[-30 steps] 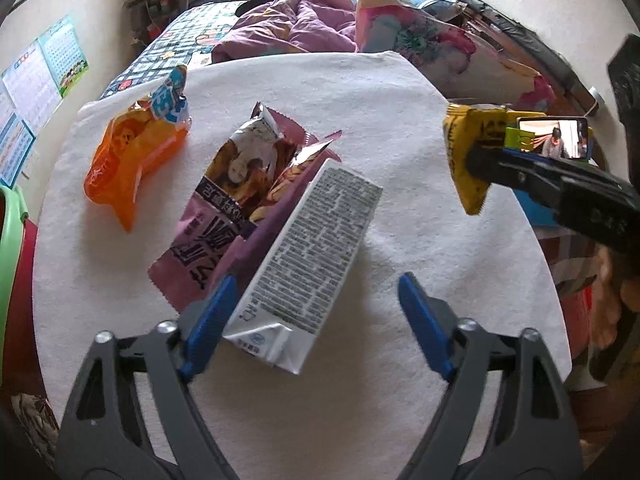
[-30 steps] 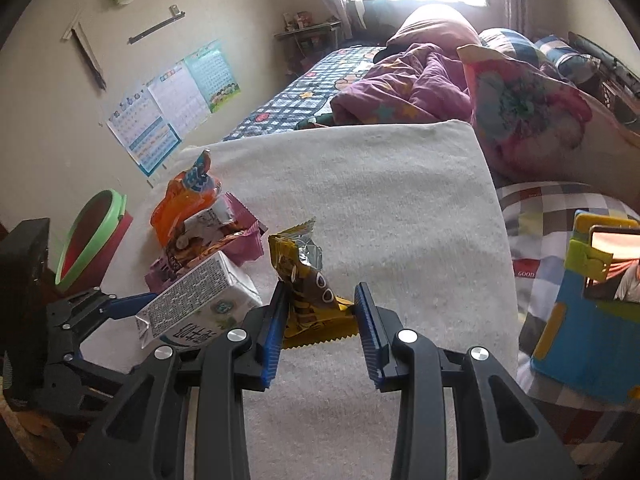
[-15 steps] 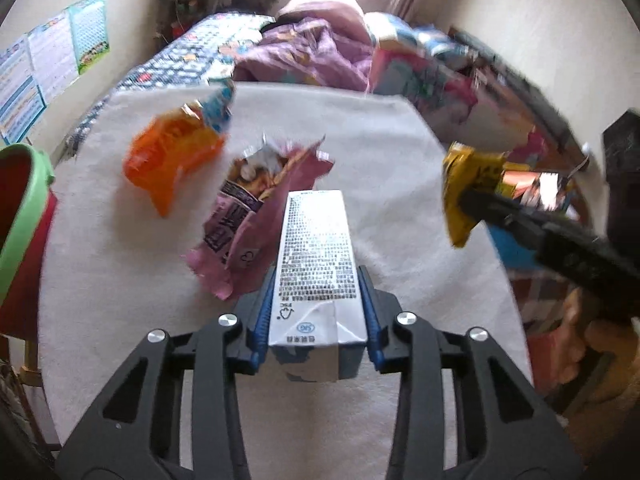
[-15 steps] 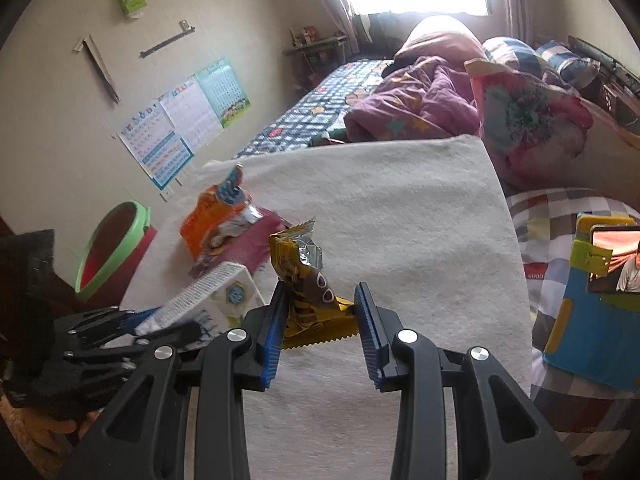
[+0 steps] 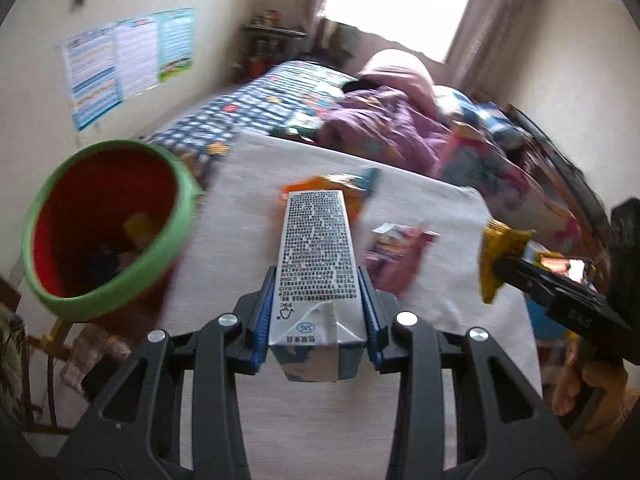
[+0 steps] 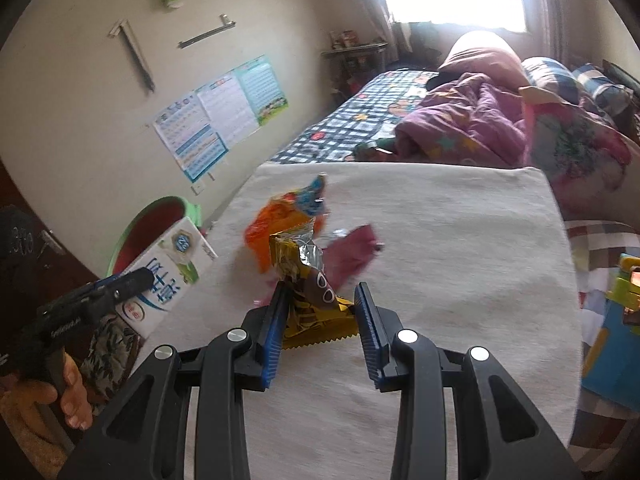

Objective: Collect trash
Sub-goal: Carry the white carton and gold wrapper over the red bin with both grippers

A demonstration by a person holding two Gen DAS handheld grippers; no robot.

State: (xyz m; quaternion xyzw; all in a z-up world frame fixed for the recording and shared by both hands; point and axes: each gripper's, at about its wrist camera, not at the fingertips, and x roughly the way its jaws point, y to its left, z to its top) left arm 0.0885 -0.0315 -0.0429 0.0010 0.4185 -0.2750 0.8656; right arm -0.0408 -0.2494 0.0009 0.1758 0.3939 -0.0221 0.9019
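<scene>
My left gripper [image 5: 316, 312] is shut on a white milk carton [image 5: 316, 264] and holds it above the white cloth, right of the red bin with a green rim [image 5: 100, 224]. The carton also shows in the right wrist view [image 6: 168, 276]. My right gripper [image 6: 320, 312] is shut on a yellow snack wrapper [image 6: 308, 292], also seen at the right of the left wrist view [image 5: 500, 256]. An orange wrapper [image 6: 280, 220] and a purple wrapper [image 6: 352, 256] lie on the cloth.
The white cloth [image 6: 460, 248] covers a table beside a bed with purple bedding [image 6: 472, 120]. A blue toy stand with a phone [image 6: 616, 320] stands at the right. Posters [image 6: 220, 112] hang on the left wall. The bin holds some trash [image 5: 136, 232].
My left gripper closed on the milk carton, lifted it and swung left toward the bin. My right gripper kept hold of the yellow wrapper and shifted left a little.
</scene>
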